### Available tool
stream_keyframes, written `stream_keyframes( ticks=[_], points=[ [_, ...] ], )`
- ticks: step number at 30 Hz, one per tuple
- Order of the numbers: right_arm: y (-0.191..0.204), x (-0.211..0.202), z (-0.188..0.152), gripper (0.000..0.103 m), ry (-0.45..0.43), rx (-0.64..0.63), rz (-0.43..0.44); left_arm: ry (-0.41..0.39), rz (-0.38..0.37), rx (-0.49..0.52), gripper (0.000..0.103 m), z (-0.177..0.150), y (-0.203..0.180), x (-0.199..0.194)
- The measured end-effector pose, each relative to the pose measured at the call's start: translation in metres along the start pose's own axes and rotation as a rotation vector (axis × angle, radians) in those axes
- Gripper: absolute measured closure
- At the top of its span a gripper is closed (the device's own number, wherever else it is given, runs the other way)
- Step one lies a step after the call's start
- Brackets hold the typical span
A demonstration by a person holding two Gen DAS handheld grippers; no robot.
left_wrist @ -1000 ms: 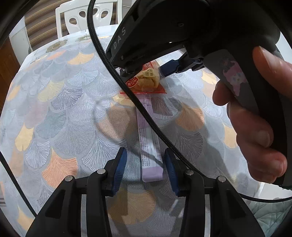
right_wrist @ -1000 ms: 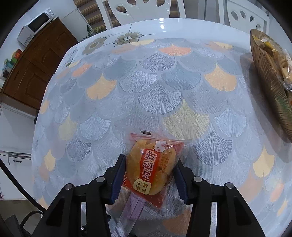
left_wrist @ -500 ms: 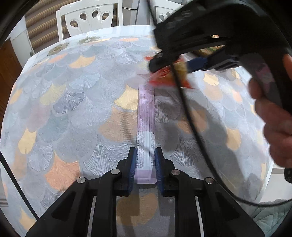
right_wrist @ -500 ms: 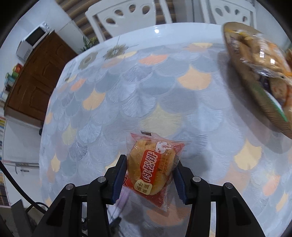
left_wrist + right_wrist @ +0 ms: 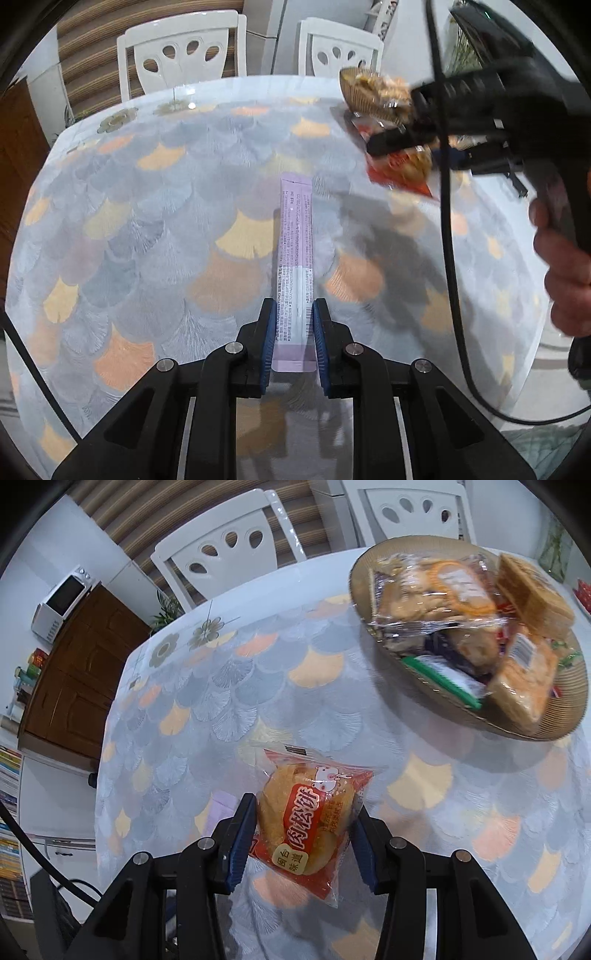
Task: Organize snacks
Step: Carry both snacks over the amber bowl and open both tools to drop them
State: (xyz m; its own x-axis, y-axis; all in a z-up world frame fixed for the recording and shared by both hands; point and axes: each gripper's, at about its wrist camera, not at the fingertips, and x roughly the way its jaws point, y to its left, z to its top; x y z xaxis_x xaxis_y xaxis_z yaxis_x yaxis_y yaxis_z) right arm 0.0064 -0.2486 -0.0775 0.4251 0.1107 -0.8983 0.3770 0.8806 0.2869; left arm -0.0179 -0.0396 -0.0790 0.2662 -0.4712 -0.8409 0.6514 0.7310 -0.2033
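Nearest in our left wrist view: the left gripper (image 5: 293, 341), black with blue pads, clenched across the near end of a long flat lilac snack sachet (image 5: 295, 254). The pads press both long edges. The sachet's long axis runs straight away from us, in line with the fingers, its far end out over the scallop-patterned tablecloth (image 5: 147, 229). Whether that far end rests on the cloth or is clear of it we cannot tell.

Nearest in our right wrist view: the right gripper (image 5: 301, 840), grasping a red-and-clear plastic packet holding a round golden meat-floss cake (image 5: 308, 819) by its two sides. The packet hangs above the cloth, tilted, label up.

Middle distance, right wrist view: bare tablecloth lies between the packet and the goal.

Farther, up and to the right of the right gripper: a round ribbed tan snack tray (image 5: 569, 716), already heaped with wrapped biscuits and cakes. This is the relation we judge the coming move to turn on: the tray lies ahead-right of the held cake, and the right hand is plainly the nearer to it; in the left wrist view the tray is only just visible behind the right gripper.

Beyond the table: two white plastic chairs (image 5: 229, 550).
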Motion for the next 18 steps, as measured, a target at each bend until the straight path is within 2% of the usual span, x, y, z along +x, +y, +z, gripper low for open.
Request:
stream_keyframes(
  ticks=[10,18],
  points=[
    [-0.014,-0.041,-0.003,0.056,-0.037,-0.010,0.019,-0.045,-0.003,0.017,0.086,0.027,-0.022,-0.025],
    [-0.040,-0.092,0.016,0.056,-0.123,-0.021,0.007,-0.110,-0.014,0.046,0.086,0.070,-0.055,-0.040]
  ],
)
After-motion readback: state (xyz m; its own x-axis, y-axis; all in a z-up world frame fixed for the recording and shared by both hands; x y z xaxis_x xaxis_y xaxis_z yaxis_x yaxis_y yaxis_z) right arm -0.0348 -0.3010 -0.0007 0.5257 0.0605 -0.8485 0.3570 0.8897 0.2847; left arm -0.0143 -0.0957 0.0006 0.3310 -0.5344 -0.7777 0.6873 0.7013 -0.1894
